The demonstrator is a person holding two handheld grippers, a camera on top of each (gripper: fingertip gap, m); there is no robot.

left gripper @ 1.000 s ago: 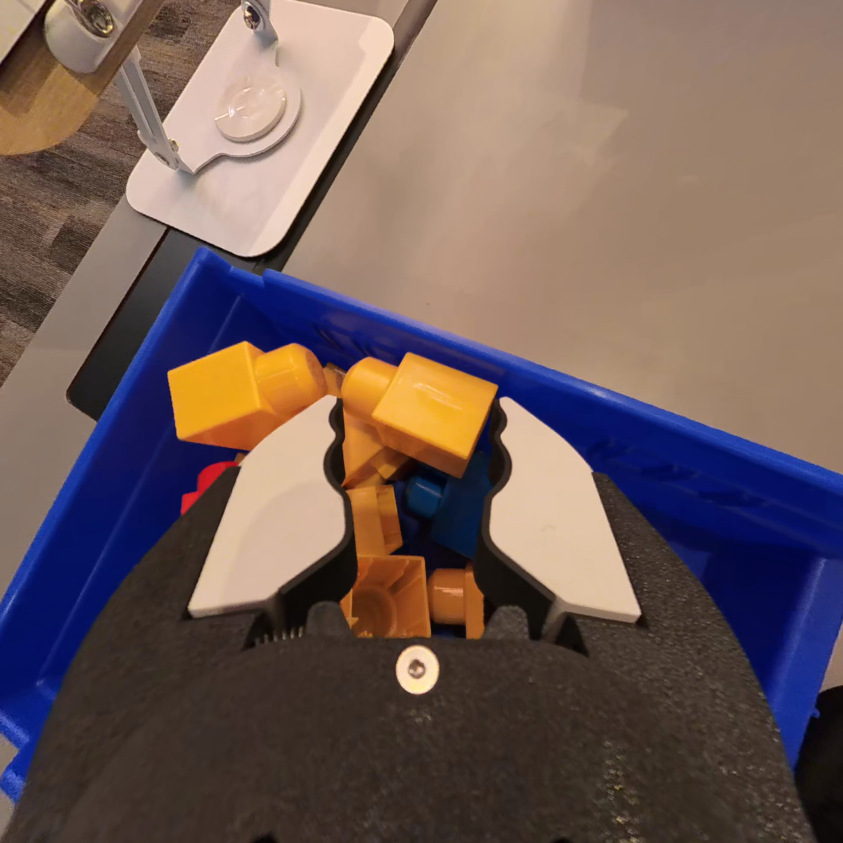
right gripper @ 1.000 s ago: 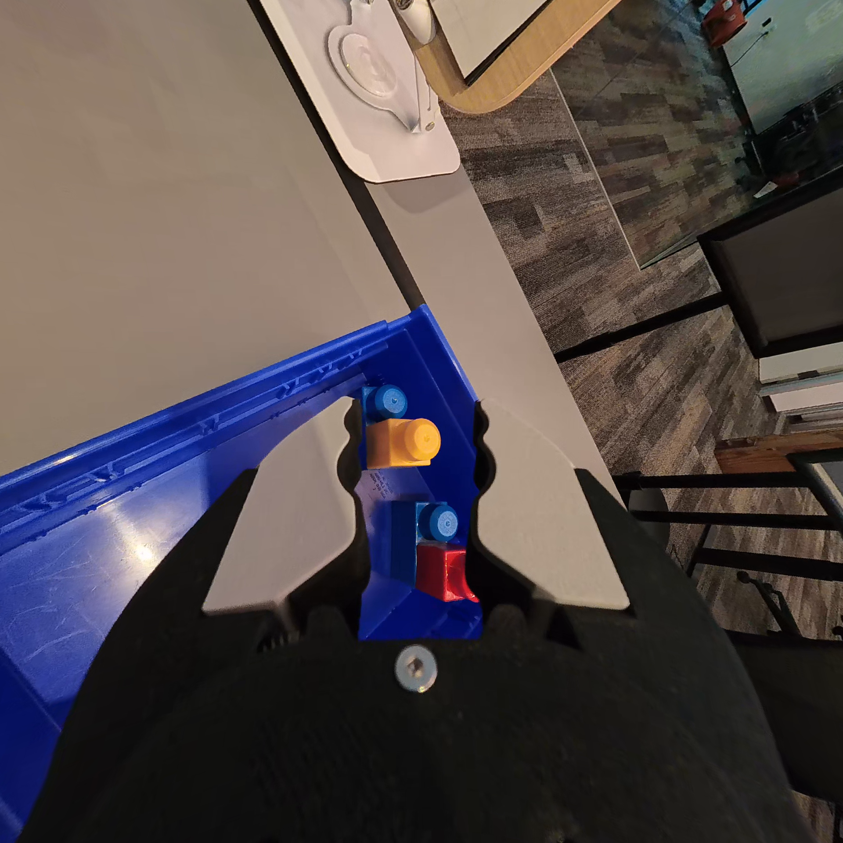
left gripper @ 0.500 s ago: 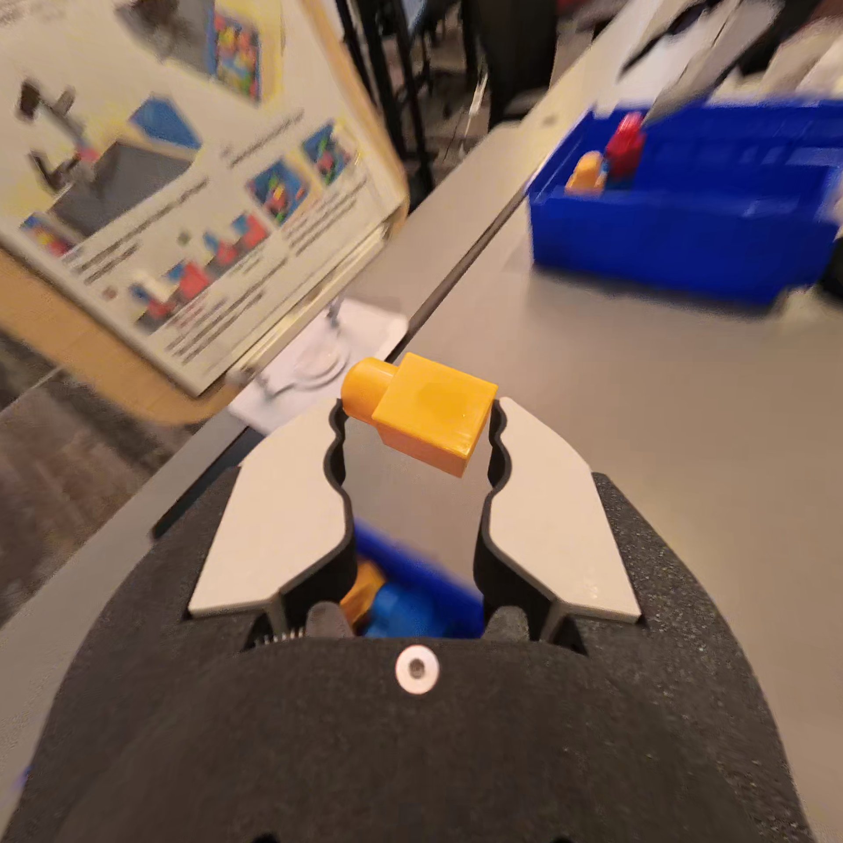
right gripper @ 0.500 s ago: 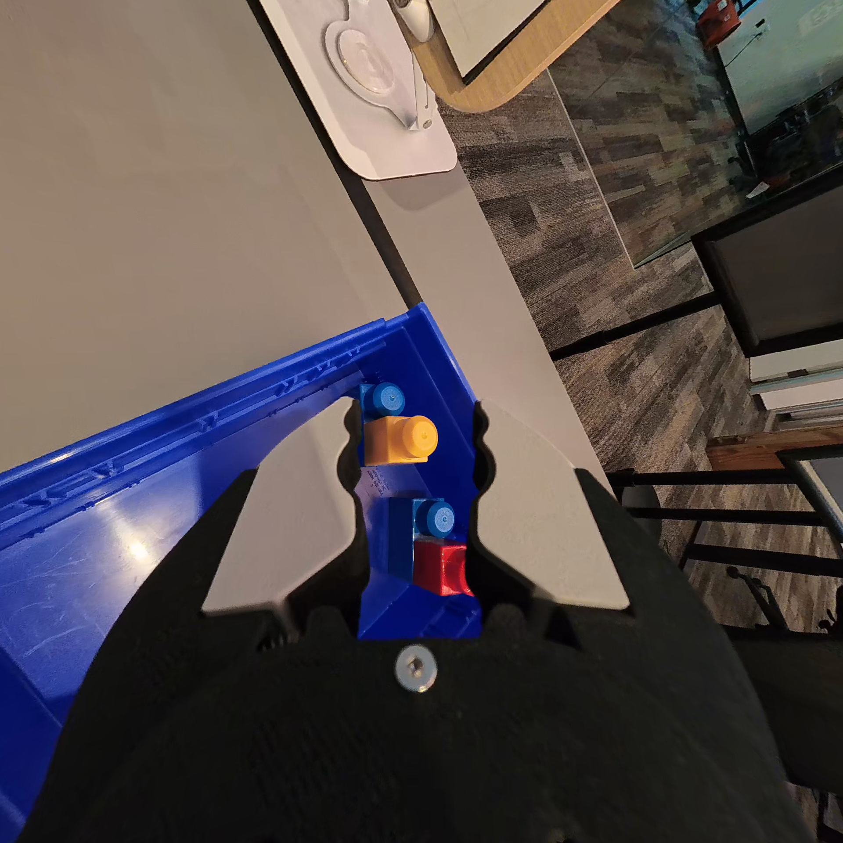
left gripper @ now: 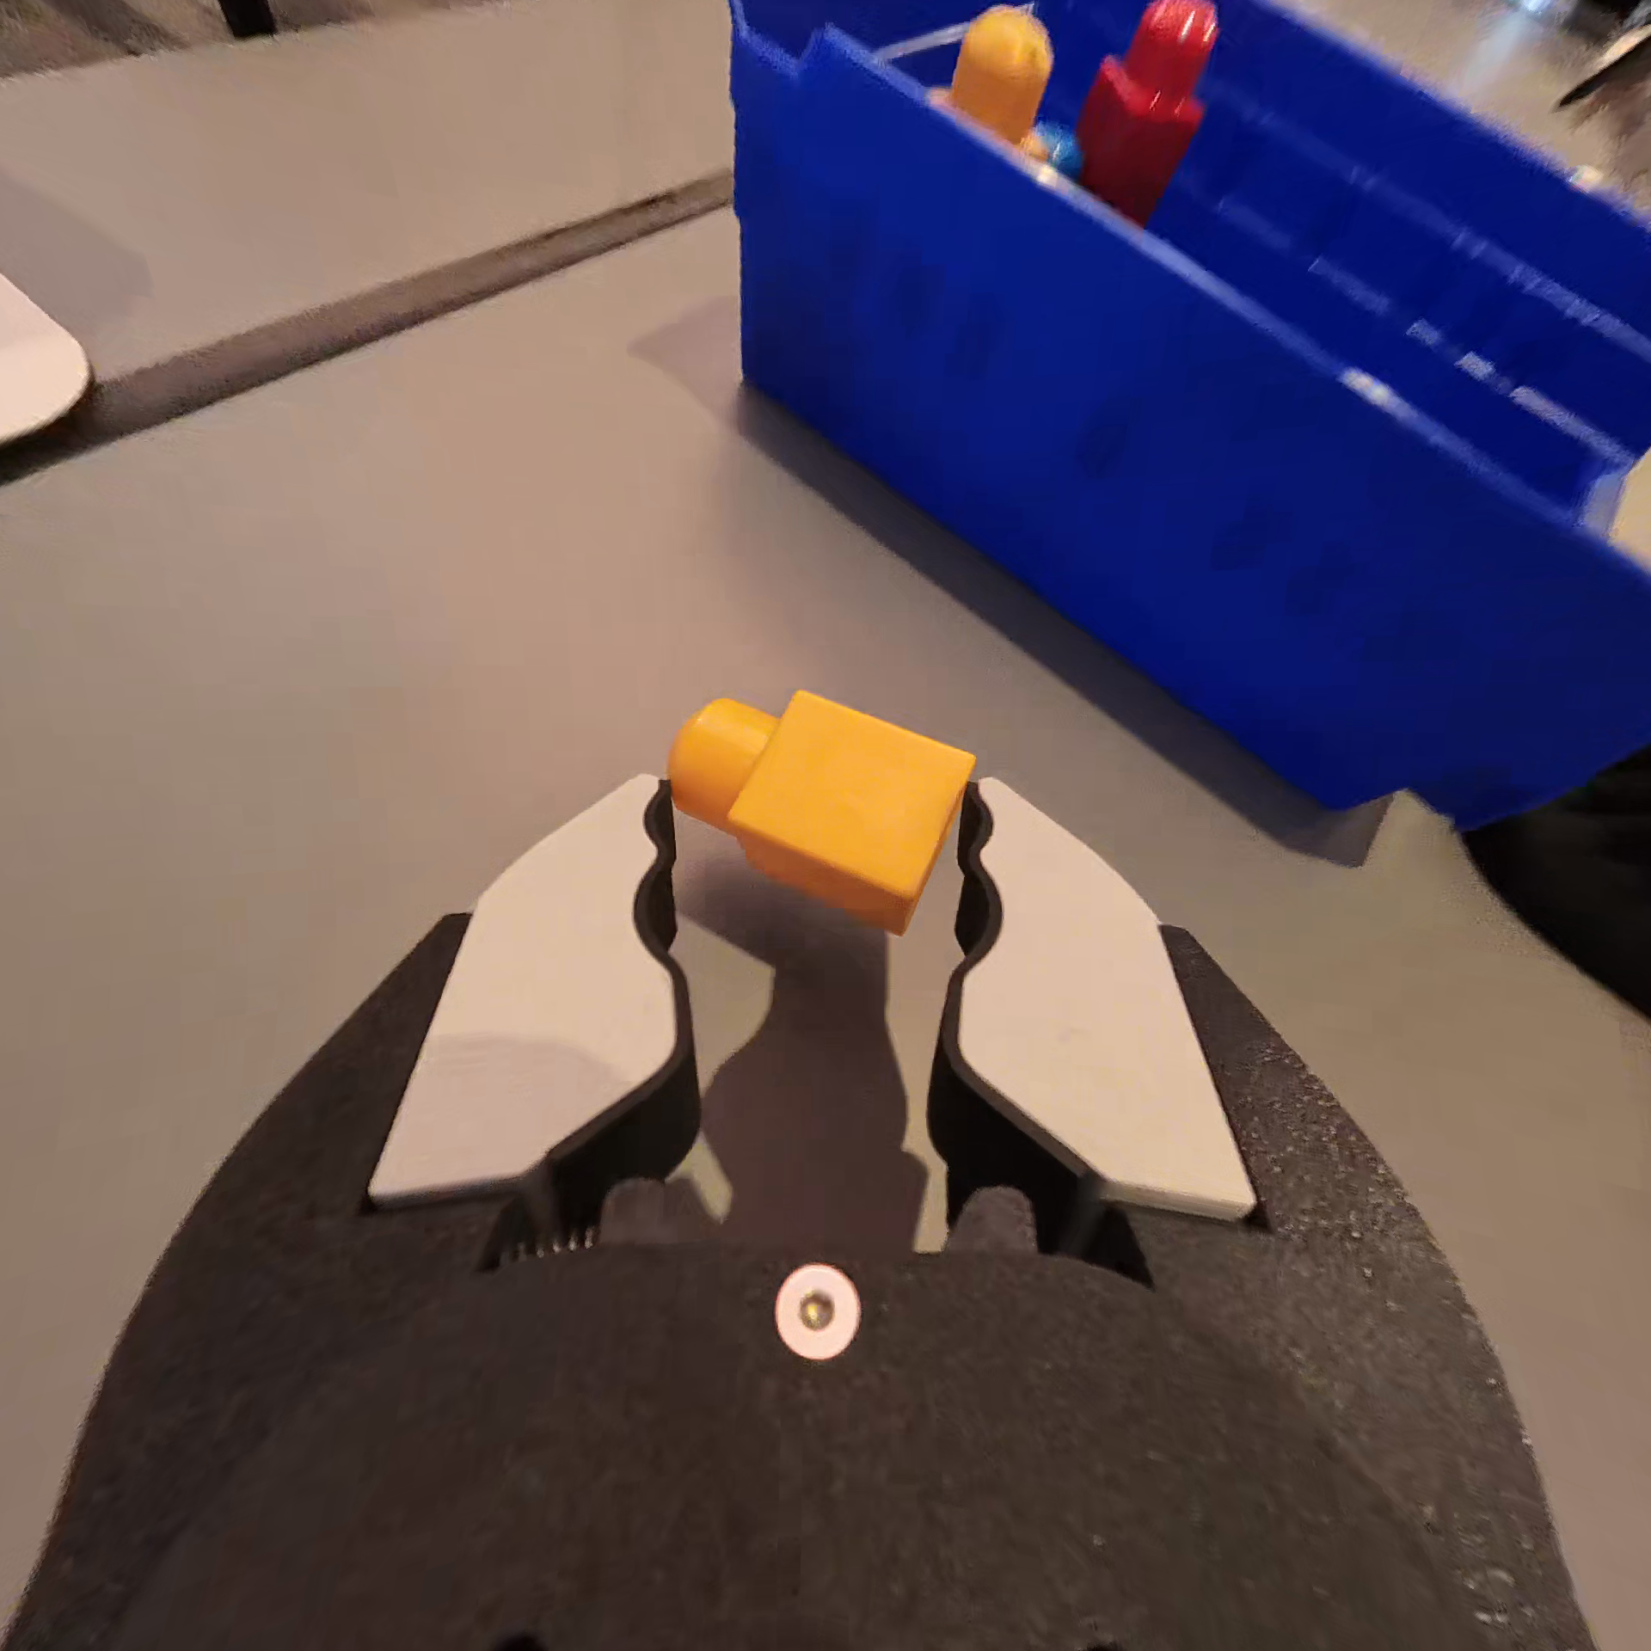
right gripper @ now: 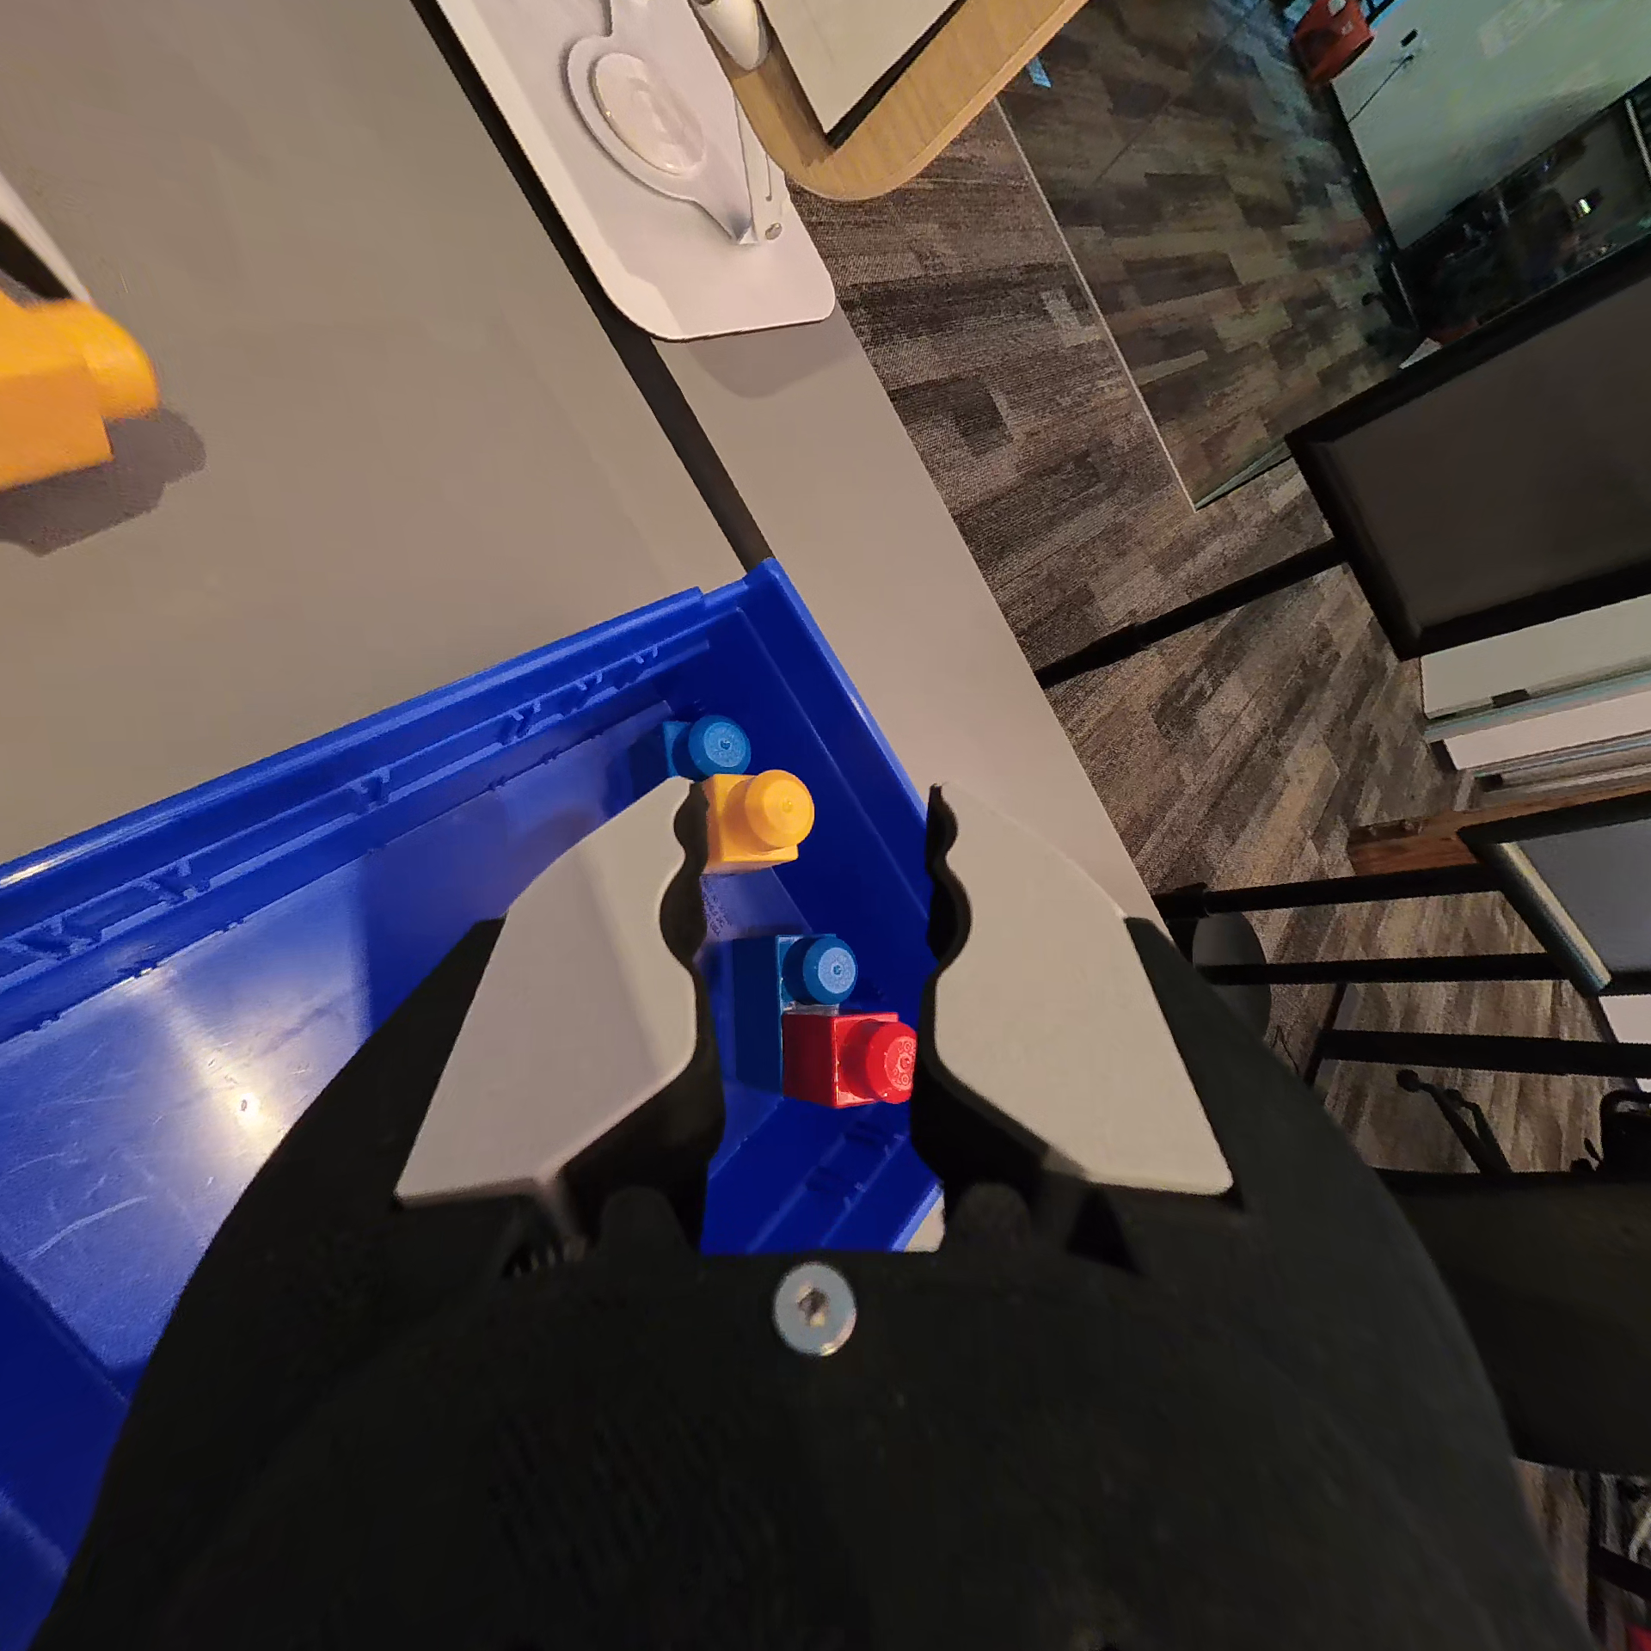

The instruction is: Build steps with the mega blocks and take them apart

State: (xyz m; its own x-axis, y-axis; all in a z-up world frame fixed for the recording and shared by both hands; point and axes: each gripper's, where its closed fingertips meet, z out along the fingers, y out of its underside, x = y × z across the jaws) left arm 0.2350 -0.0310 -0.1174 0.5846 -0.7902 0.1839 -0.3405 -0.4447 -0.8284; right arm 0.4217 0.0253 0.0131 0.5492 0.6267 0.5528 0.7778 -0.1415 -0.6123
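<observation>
An orange block (left gripper: 840,804), its stud turned sideways, is gripped between the fingertips of the left gripper (left gripper: 817,800) and held low over the grey table (left gripper: 402,581), casting a shadow on it, beside the blue bin (left gripper: 1161,429). The right gripper (right gripper: 804,804) is held over that bin with its fingers parted and nothing between them. Below them, in the bin's corner, two small stacks are seen: a blue-and-orange stack (right gripper: 750,804) and a blue-and-red stack (right gripper: 831,1027).
</observation>
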